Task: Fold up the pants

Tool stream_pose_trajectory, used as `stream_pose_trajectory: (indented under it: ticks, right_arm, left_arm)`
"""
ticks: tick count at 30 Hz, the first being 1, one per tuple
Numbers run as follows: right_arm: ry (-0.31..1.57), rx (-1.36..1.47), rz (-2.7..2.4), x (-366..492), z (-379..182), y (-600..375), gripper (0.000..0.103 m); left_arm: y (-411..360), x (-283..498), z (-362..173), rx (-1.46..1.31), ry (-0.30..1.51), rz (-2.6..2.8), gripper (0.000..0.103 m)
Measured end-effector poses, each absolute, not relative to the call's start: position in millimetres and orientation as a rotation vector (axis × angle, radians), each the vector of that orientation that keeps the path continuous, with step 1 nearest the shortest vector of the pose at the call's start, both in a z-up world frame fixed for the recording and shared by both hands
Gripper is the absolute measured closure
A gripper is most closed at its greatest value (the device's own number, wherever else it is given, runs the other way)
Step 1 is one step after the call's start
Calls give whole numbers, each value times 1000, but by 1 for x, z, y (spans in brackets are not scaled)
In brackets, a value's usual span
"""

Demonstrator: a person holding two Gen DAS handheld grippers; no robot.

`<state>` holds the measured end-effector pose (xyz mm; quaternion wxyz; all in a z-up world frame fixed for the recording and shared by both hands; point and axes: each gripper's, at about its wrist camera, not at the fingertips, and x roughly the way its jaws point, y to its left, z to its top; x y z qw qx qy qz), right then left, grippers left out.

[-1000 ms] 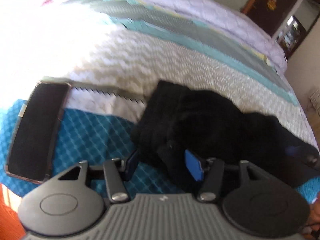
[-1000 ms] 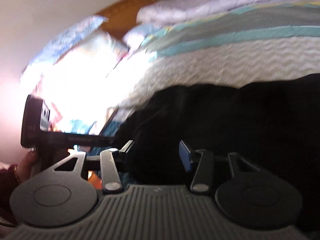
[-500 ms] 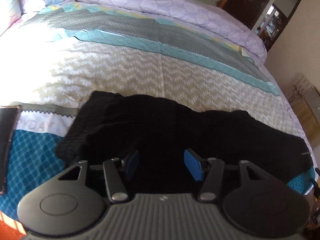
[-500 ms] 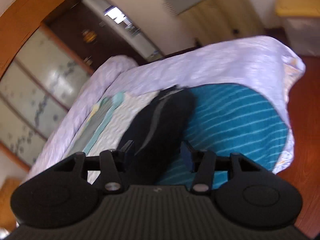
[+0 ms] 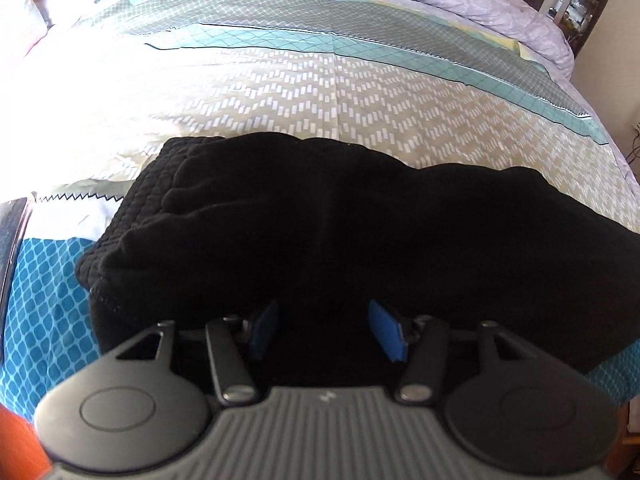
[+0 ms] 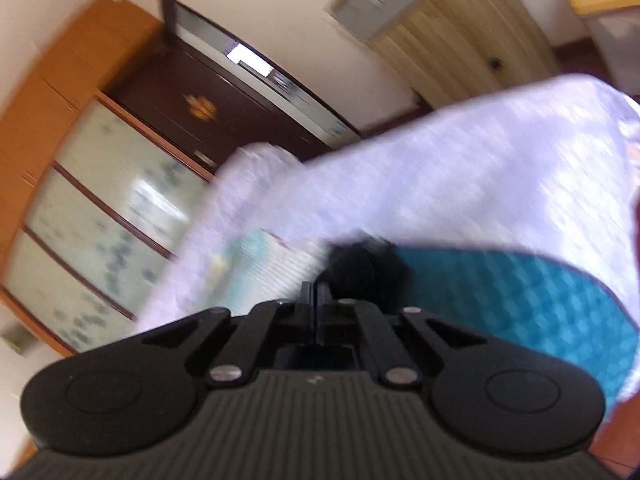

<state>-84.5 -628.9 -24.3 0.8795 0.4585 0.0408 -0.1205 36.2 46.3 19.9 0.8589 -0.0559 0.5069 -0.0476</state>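
Left wrist view: I've got the black pants (image 5: 320, 232) filling the middle of the frame, lying on the bed (image 5: 280, 88), long axis running from the ribbed waistband at centre left off to the right edge. My left gripper (image 5: 324, 330) sits at lower centre, right over the near edge of the cloth, blue pads apart, clamping nothing.

Right wrist view: blurry here. My right gripper (image 6: 316, 300) has just snapped closed at lower centre, fingers pressed together. A dark bunch of the pants sits just beyond the tips, but I can't tell whether cloth is pinched. I reckon this is the far leg end, so the fold runs toward the waistband.
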Motion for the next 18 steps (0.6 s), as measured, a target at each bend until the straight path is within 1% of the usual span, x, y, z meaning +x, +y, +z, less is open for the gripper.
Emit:
stream_pose_trajectory:
  ticks: [2, 4, 6, 8, 9, 10, 12, 13, 14, 16, 18]
  right_arm:
    - [2, 922, -202, -87, -8, -625, 100]
    - [-31, 883, -194, -87, -6, -625, 100]
    - [66, 855, -281, -77, -24, -630, 100]
    - [246, 900, -406, -68, -58, -642, 99]
    - [297, 947, -412, -70, -74, -646, 99]
    - [266, 1005, -380, -79, -82, -647, 101]
    - [216, 1068, -374, -97, -83, -643, 93]
    - [210, 1086, -374, -103, -83, -642, 77]
    - [196, 1104, -355, -109, -83, -640, 65]
    - [207, 1134, -337, -111, -84, -640, 62]
    - [219, 1129, -352, -102, -80, -640, 62]
  left_arm:
    - [43, 38, 19, -100, 1068, -93, 51]
    - [39, 38, 18, -83, 1066, -91, 49]
    - [37, 37, 17, -66, 1059, -98, 48]
    - [32, 36, 14, -42, 1050, -105, 48]
    - [31, 34, 14, -29, 1047, -109, 48]
    - [30, 33, 14, -19, 1045, -114, 48]
    - [31, 32, 15, -14, 1044, -121, 48]
    - [31, 32, 15, -14, 1044, -123, 48]
    - [31, 33, 15, -17, 1045, -125, 48]
    - [32, 33, 15, -27, 1045, -128, 46]
    - [33, 31, 15, -28, 1043, -130, 45]
